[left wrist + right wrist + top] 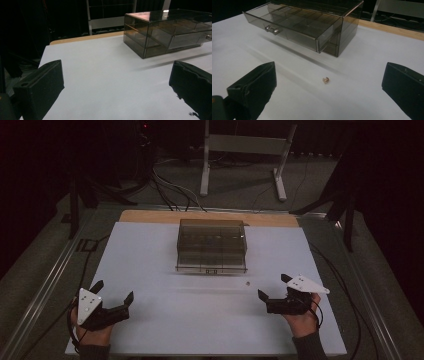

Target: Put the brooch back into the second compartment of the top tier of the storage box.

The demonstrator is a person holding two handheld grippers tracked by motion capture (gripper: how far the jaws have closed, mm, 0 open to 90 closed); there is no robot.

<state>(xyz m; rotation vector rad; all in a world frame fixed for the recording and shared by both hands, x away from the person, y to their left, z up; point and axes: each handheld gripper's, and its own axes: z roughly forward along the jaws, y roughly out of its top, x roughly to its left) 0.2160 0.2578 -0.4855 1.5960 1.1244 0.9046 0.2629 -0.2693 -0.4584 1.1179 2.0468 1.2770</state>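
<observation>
A smoky see-through drawer box [212, 245] stands at the middle back of the white board [165, 320]. In the right gripper view its top drawer [294, 26] is pulled out, showing several empty compartments and a metal knob [272, 29]. A tiny gold-coloured piece [248, 283] lies on the board in front of the box. It sits ahead of my right gripper [272, 286], between the lines of the wide-open jaws [329, 86]. My left gripper [114, 291] rests open at the near left, empty, aimed toward the box [165, 32].
A wooden strip [150, 216] borders the board's far edge. Beyond it on the floor are a metal stand [245, 150] and loose cables [170, 190]. Metal rails run along both sides of the table. Bare white board lies between the two grippers.
</observation>
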